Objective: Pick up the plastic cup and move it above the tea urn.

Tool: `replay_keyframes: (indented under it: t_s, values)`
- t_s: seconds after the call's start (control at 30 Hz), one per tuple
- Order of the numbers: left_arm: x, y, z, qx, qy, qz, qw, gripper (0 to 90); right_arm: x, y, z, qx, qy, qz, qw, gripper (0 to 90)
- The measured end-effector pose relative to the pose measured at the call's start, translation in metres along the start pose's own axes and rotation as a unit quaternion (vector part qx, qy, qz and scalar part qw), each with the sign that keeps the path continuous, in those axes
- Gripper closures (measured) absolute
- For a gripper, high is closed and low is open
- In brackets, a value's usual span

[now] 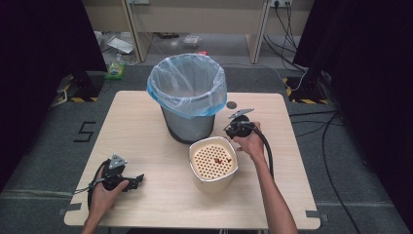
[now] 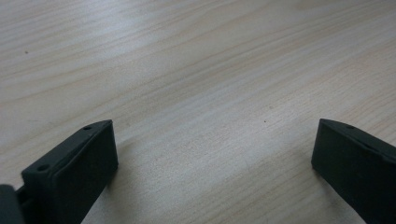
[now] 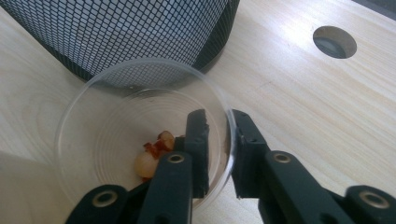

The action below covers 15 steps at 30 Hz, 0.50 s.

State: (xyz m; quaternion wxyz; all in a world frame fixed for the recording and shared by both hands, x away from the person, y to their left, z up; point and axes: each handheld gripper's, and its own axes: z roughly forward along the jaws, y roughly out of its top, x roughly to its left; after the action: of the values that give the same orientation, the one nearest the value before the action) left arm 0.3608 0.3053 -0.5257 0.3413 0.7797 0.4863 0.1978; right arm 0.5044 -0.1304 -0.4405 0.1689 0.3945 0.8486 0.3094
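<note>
Clear plastic cup [image 3: 140,135] with food scraps [image 3: 154,154], near the surface's right edge beside the mesh bin [image 3: 126,32], rim pinched by right tongs [image 3: 219,140]. Left tongs [image 2: 210,158] spread wide, nothing between.

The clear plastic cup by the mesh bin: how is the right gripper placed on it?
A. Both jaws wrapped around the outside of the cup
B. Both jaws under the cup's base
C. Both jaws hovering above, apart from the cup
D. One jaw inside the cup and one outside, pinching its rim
D: in the right gripper view, the right gripper has one jaw inside the clear cup and one outside, the rim squeezed between them.
</note>
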Motion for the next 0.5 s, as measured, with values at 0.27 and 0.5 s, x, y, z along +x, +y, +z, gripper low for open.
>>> replay_keyframes:
  t_s: [0.27, 0.5]
  values:
    - [0.000, 0.000, 0.000, 0.000, 0.000, 0.001, 1.0000, 0.0, 0.001, 0.000, -0.013, -0.031, -0.010, -0.022, 0.9992, 85.6]
    - [0.000, 0.000, 0.000, 0.000, 0.000, 0.000, 1.0000, 0.0, -0.005, 0.005, -0.035, -0.068, -0.043, -0.031, 0.9963, 86.0]
